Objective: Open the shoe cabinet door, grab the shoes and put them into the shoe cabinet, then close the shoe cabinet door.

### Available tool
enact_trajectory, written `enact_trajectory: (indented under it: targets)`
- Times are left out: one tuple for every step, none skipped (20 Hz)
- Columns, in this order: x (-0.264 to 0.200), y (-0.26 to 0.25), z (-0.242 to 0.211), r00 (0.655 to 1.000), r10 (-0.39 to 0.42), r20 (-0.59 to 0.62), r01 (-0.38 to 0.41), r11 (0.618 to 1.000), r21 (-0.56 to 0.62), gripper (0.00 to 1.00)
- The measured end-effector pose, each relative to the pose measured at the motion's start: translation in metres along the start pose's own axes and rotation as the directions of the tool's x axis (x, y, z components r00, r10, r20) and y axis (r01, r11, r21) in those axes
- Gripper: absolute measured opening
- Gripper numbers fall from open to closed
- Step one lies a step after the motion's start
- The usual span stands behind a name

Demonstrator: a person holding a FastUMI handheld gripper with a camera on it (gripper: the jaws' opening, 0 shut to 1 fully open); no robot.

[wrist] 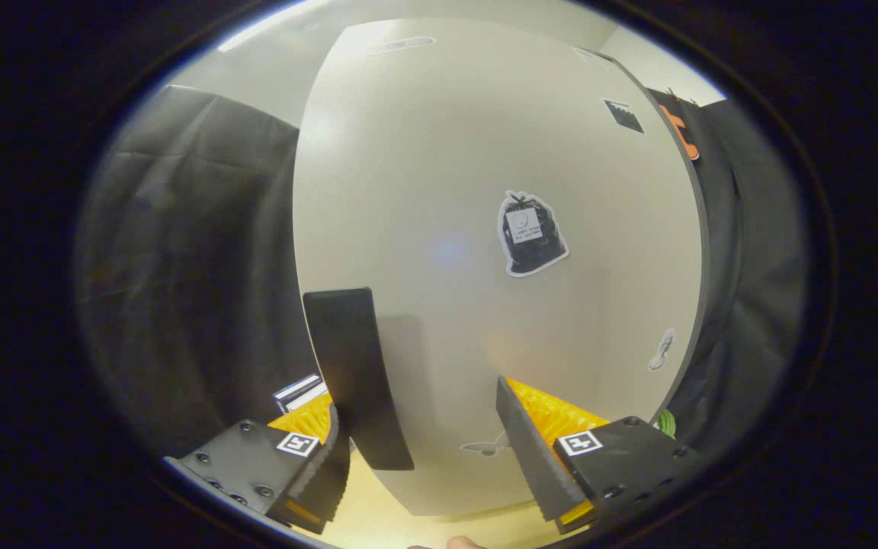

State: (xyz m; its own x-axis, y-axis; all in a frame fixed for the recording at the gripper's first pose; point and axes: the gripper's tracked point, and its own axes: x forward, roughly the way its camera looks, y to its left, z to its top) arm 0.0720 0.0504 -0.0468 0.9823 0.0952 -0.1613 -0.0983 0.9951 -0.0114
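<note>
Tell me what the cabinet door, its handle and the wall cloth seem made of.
Cabinet door: likely laminated board, smooth matte off-white with a thin dark edge. Handle: dark flat strip, matte, plastic or painted metal, unclear. Cloth: dark fabric, creased and folded. The open gripper hangs before the door, one finger beside the handle.

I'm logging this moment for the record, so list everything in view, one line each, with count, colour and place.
shoe cabinet door: one, pale beige, shut, straight ahead of the jaws.
door handle: one, black, long strip at the door's edge, just ahead of the finger on that side.
large sticker: one, black with white border, mid-door, beyond the handle.
small stickers: three pale ones, by the top edge, low near the far edge, and at the bottom between the fingers; one black square near the upper far corner.
booth cloth: black, on both sides of the cabinet.
floor: pale yellowish, below the door.
gripper: one, jaws open, holding nothing, close to the door.
</note>
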Motion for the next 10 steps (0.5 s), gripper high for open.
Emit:
enact_trajectory:
  targets:
    - [0.003, 0.002, 0.001, 1.000, -0.008, 0.004, 0.008, 1.000, -0.003, 0.98]
    - [0.006, 0.004, 0.001, 1.000, -0.016, 0.007, 0.016, 1.000, -0.005, 0.98]
    - [0.010, 0.005, 0.002, 1.000, -0.025, 0.010, 0.025, 1.000, -0.008, 0.98]
    - [0.014, 0.005, 0.003, 0.999, -0.033, 0.010, 0.033, 0.999, -0.009, 0.98]
    - [0.018, 0.006, 0.005, 0.999, -0.042, 0.011, 0.042, 0.999, -0.009, 0.98]
    - [0.021, 0.009, 0.004, 0.999, -0.052, 0.012, 0.052, 0.999, -0.008, 0.98]
    - [0.022, 0.010, 0.004, 0.998, -0.060, 0.013, 0.060, 0.998, -0.008, 0.98]
    - [0.024, 0.012, 0.004, 0.998, -0.067, 0.015, 0.067, 0.998, -0.009, 0.98]
    - [0.027, 0.014, 0.003, 0.997, -0.073, 0.017, 0.073, 0.997, -0.008, 0.98]
    - [0.029, 0.016, 0.003, 0.997, -0.078, 0.018, 0.079, 0.997, -0.006, 0.99]
